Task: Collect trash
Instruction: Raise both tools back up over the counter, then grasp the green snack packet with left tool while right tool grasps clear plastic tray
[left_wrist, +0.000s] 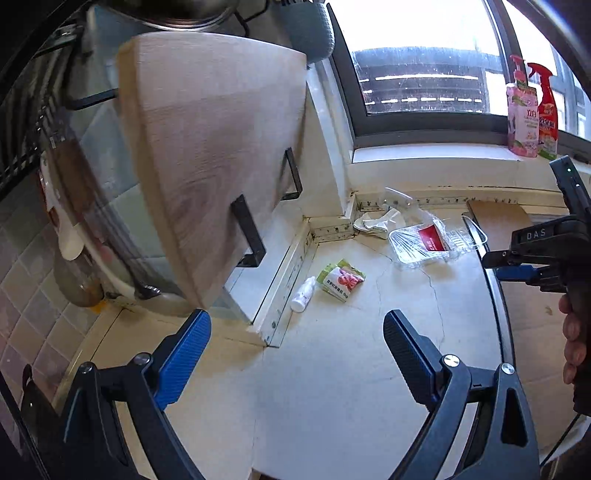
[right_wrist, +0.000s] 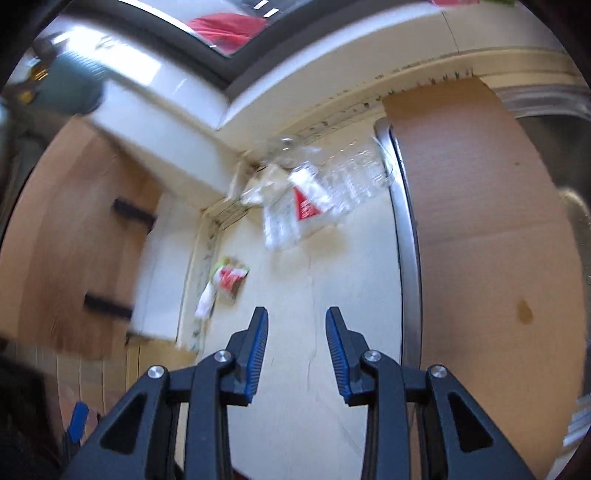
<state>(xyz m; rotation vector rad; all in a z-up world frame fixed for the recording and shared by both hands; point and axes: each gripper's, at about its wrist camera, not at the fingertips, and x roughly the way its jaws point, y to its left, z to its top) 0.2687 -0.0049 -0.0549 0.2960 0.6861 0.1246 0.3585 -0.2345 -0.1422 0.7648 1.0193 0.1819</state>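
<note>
Trash lies on the white counter (left_wrist: 332, 369): a green and red snack wrapper (left_wrist: 340, 278), a small white bottle (left_wrist: 303, 294) lying on its side, a clear plastic tray with a red label (left_wrist: 424, 242) and crumpled white paper (left_wrist: 375, 221) in the back corner. My left gripper (left_wrist: 295, 341) is open and empty, short of the bottle and wrapper. My right gripper (right_wrist: 297, 334) is open and empty above the counter, with the wrapper (right_wrist: 231, 277), bottle (right_wrist: 205, 299) and clear tray (right_wrist: 314, 201) ahead of it. It also shows at the right edge of the left wrist view (left_wrist: 496, 264).
A wooden cutting board (left_wrist: 214, 162) on a black rack stands at the left. A cardboard sheet (right_wrist: 480, 240) covers the sink to the right, past a metal rim (right_wrist: 408, 258). Two spray bottles (left_wrist: 532, 110) stand on the window sill. The right wrist view is blurred.
</note>
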